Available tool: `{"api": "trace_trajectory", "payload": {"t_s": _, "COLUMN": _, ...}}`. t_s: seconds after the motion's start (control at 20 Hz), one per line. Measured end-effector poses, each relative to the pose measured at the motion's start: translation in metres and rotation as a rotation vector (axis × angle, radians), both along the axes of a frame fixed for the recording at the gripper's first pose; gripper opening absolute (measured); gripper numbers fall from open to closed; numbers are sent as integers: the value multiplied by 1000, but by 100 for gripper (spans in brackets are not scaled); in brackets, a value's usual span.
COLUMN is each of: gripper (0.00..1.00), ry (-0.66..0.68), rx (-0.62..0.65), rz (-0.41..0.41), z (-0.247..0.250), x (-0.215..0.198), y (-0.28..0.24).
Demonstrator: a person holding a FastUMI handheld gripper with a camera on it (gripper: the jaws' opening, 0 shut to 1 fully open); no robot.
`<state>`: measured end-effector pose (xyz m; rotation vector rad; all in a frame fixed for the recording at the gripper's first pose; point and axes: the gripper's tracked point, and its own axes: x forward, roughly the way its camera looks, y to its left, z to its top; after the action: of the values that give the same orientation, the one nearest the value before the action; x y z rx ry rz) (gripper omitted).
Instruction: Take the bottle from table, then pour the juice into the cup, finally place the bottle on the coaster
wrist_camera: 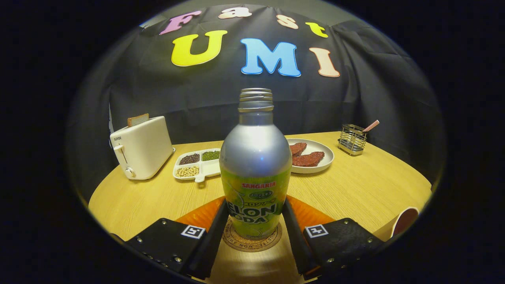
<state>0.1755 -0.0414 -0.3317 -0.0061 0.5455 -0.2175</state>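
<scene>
1. My hand-held gripper (255, 227) sits at the bottom centre of the frame, its two fingers (216, 232) running forward on either side of the soda bottle (254, 165).
2. Both fingers lie against the lower label part of the bottle, so the hand-held gripper looks clenched on the bottle; I cannot tell how firmly it presses.
3. The bottle stands upright in the middle of the frame, silver above and green-labelled below, with its threaded neck open and no cap on it.
4. The bottle's base rests on a round cork coaster (252, 241), which lies between my fingers at the lower centre.
5. An orange mat (197, 215) shows behind the fingers on both sides of the bottle, lying on the wooden bench (363, 189).
6. At the lower right of the frame, near the bench edge, part of a cup (403, 221) shows, well apart from the bottle.
7. In the left part of the frame a white toaster (140, 148) stands on the bench with a slice of bread (138, 119) sticking out of its top.
8. Just right of the toaster lies a white divided tray (199, 165) holding dark beans, green beans and pale beans in separate compartments.
9. Behind the bottle to the right sits a white plate (323, 157) with two reddish-brown pieces of meat (309, 158).
10. Farther right, towards the back of the bench, a wire holder (352, 139) carries a striped straw (371, 126) leaning to the right.
</scene>
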Motion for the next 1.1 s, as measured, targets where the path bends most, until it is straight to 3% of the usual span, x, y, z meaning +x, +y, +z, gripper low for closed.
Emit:
{"api": "trace_trajectory", "payload": {"t_s": 0.2, "gripper": 82, "ry": 16, "rx": 4, "rz": 11, "z": -2, "x": -4, "y": 2}}
{"api": "trace_trajectory", "payload": {"t_s": 0.25, "gripper": 85, "ry": 14, "rx": 2, "rz": 14, "z": -3, "x": -4, "y": 3}}
{"api": "trace_trajectory", "payload": {"t_s": 0.3, "gripper": 97, "ry": 14, "rx": -1, "rz": 13, "z": -1, "x": -5, "y": 4}}
{"api": "trace_trajectory", "payload": {"t_s": 0.35, "gripper": 98, "ry": 12, "rx": 5, "rz": 18, "z": 1, "x": -7, "y": 4}}
{"api": "trace_trajectory", "payload": {"t_s": 0.55, "gripper": 98, "ry": -16, "rx": 23, "rz": 32, "z": 22, "x": -18, "y": 7}}
{"api": "trace_trajectory", "payload": {"t_s": 1.1, "gripper": 98, "ry": -194, "rx": 26, "rz": 69, "z": 143, "x": -57, "y": 6}}
